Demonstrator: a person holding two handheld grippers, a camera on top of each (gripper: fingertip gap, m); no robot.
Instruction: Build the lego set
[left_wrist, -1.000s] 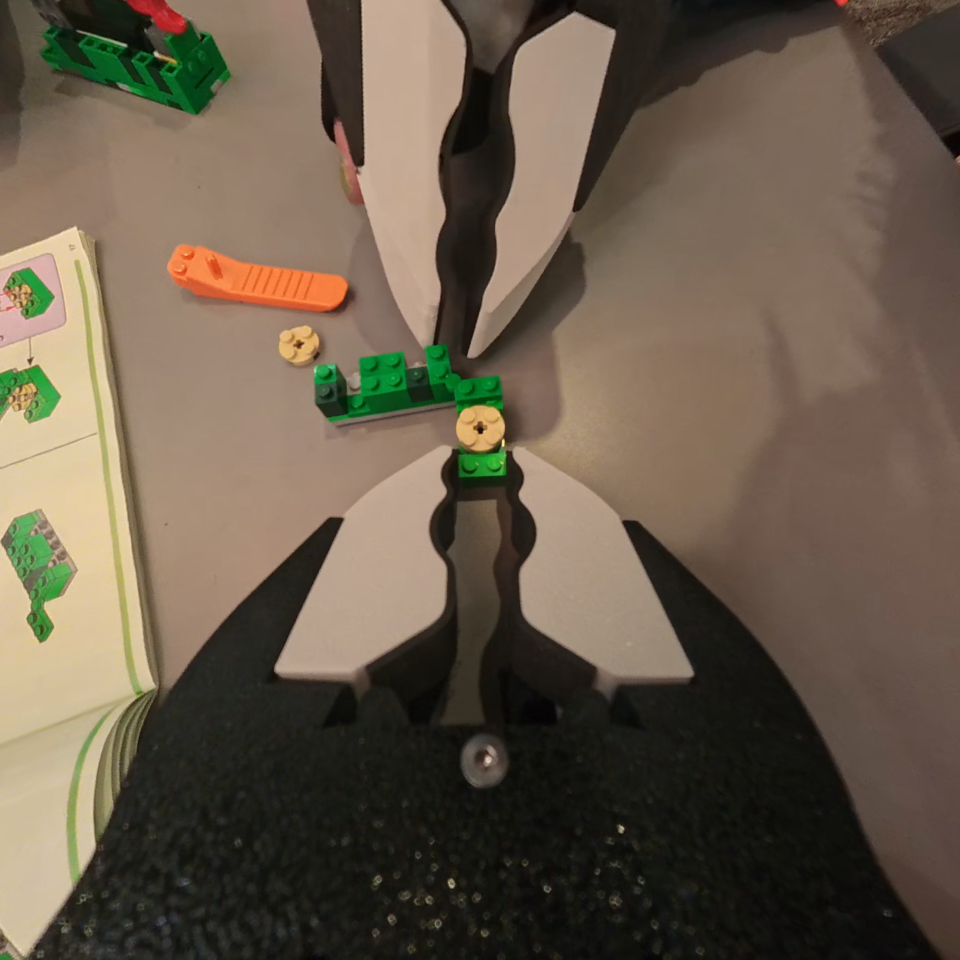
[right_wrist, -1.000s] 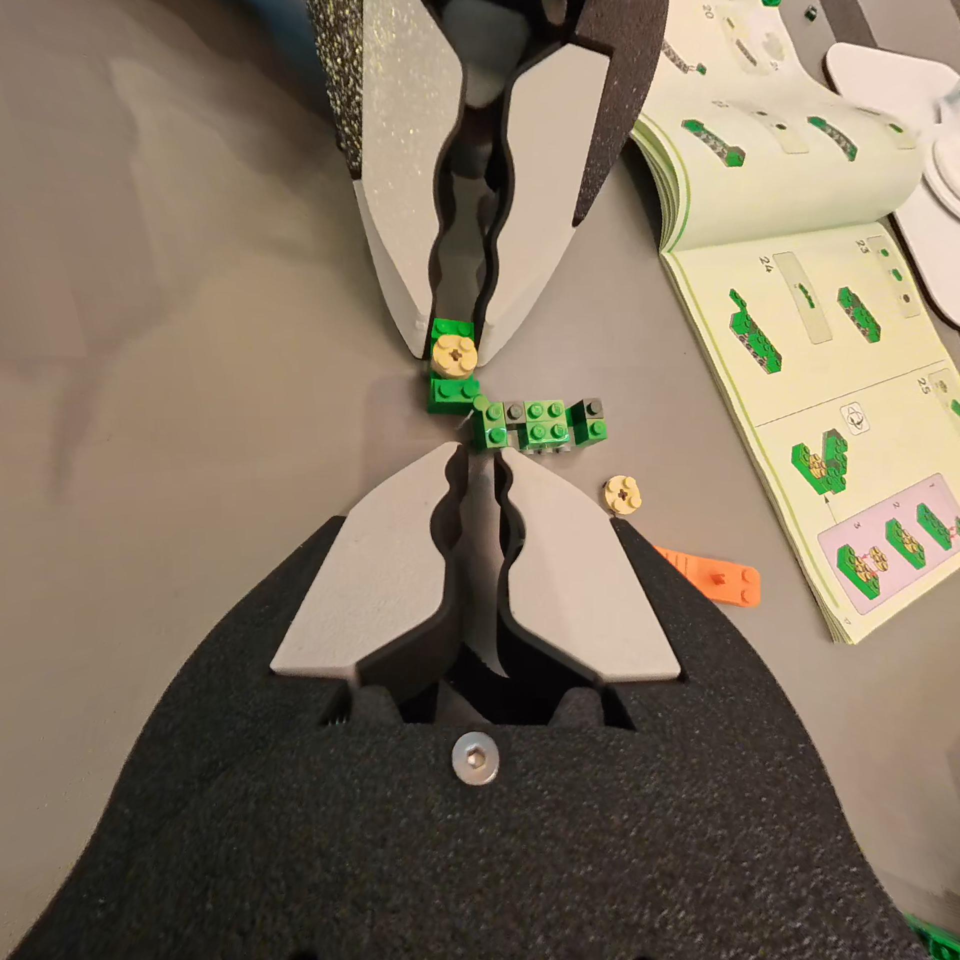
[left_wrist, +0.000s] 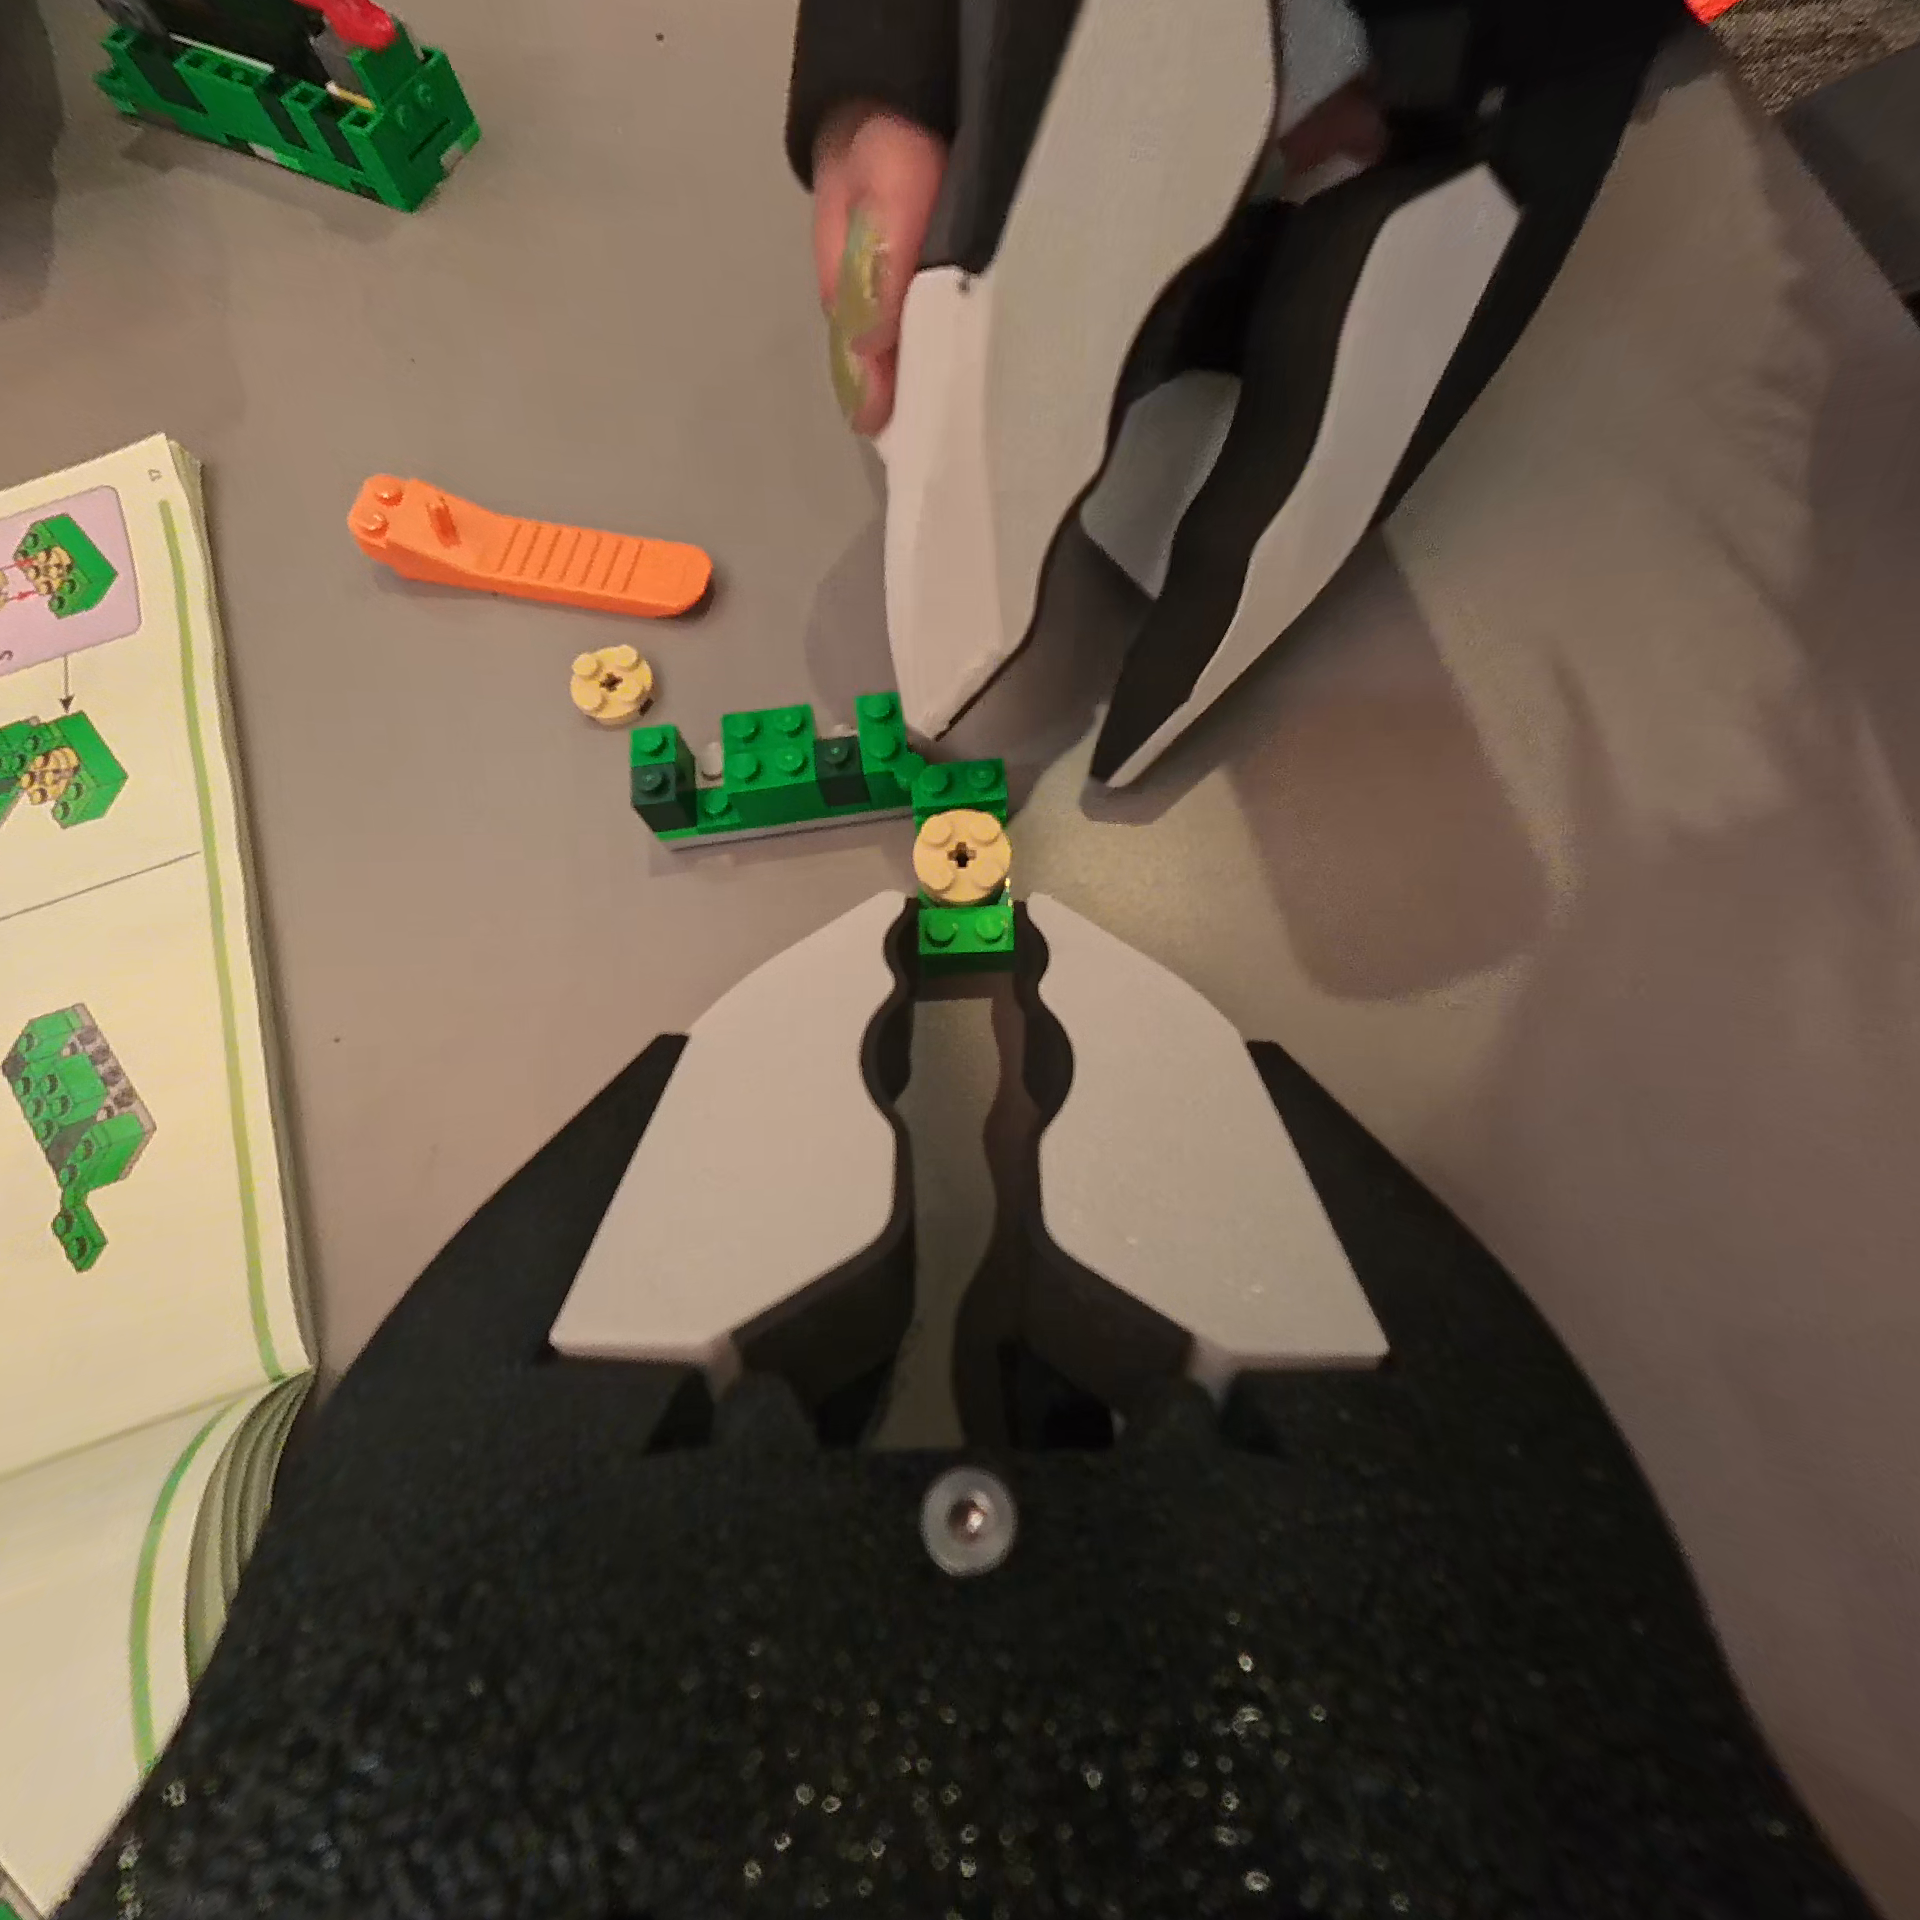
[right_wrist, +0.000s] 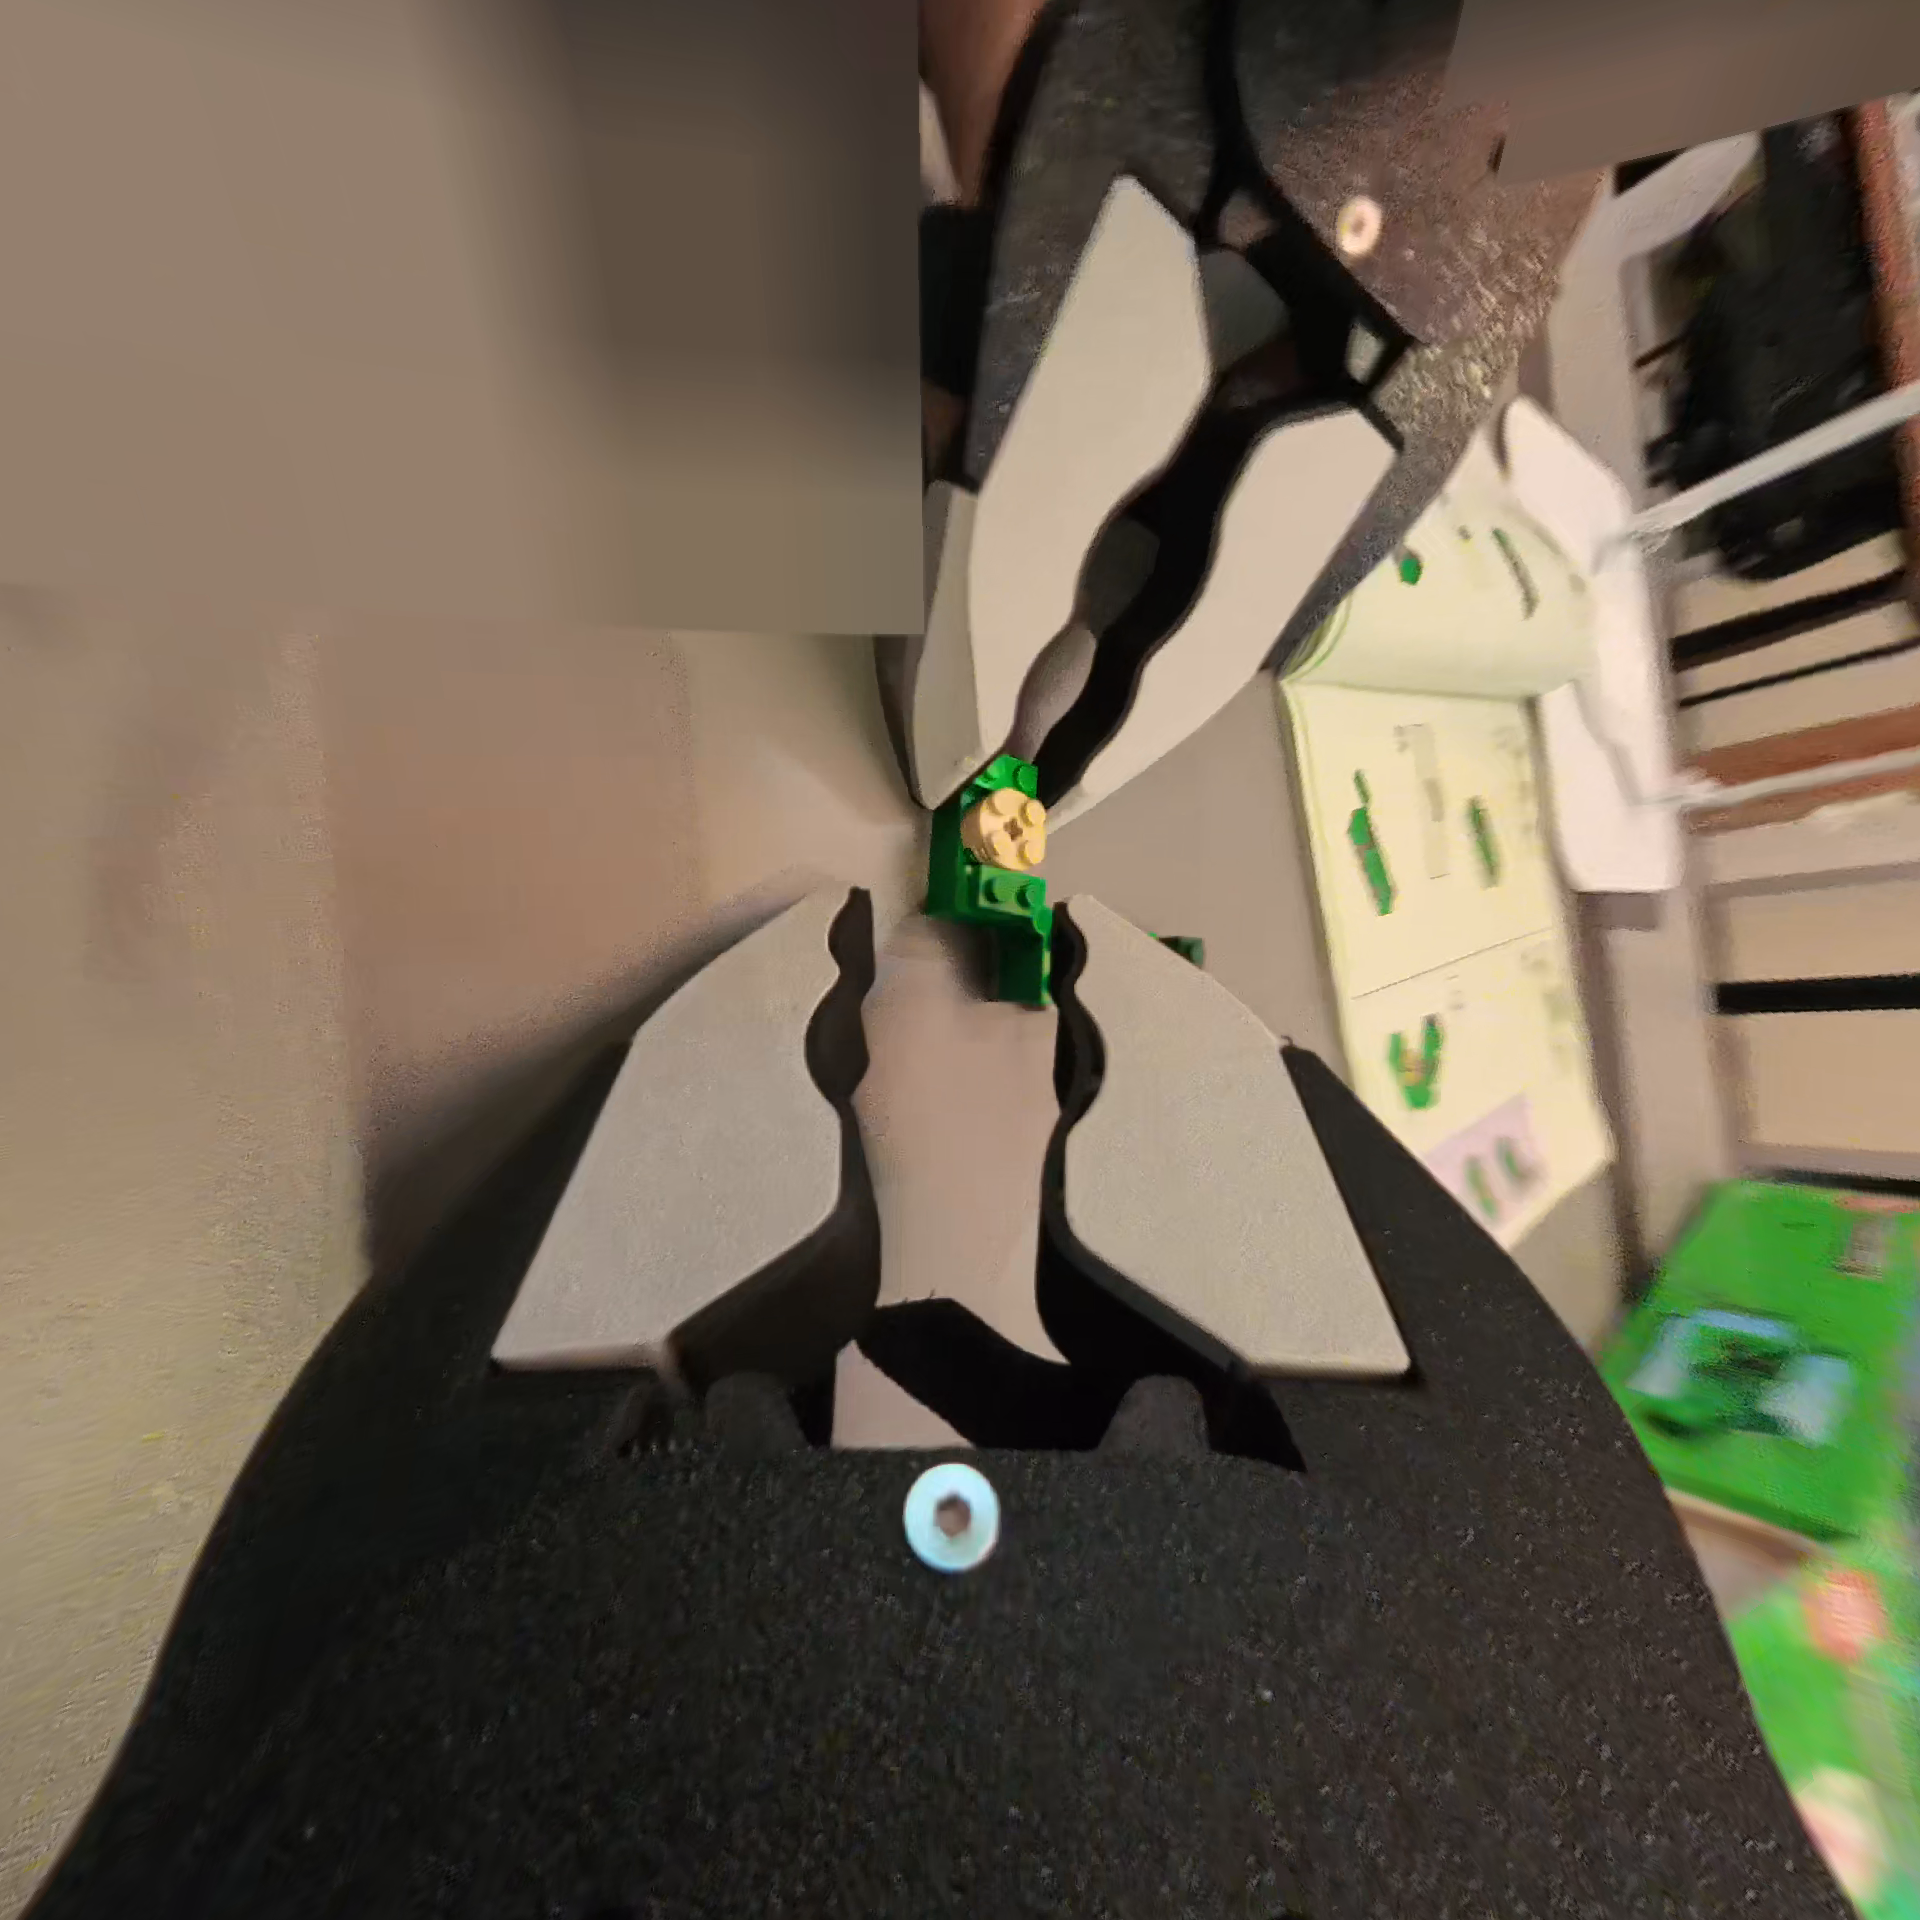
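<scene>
A green brick assembly (left_wrist: 769, 774) lies on the grey table (left_wrist: 1455, 1143); a tan round plate (left_wrist: 961, 852) sits on its right end. My left gripper (left_wrist: 966, 925) is shut on that end of the assembly. It also shows at the top of the right wrist view (right_wrist: 987, 800), closed around the green piece (right_wrist: 987, 904) with the tan plate (right_wrist: 1003, 826). My right gripper (right_wrist: 966, 914) is open and empty, its fingertips just short of the assembly. In the left wrist view the right gripper (left_wrist: 1023, 743) stands tilted just behind the assembly. A second tan round plate (left_wrist: 613, 683) lies loose to the left.
An orange brick separator (left_wrist: 530, 545) lies behind the loose plate. An open instruction booklet (left_wrist: 104, 935) covers the left edge and shows in the right wrist view (right_wrist: 1455, 935). A larger green build (left_wrist: 291, 104) stands far left. A blurred green box (right_wrist: 1766, 1351) is at the right. A hand (left_wrist: 862, 260) holds the right gripper.
My right gripper has opened its jaws and tilted, swinging to the right of the assembly. My left gripper still holds the assembly's end in the same place.
</scene>
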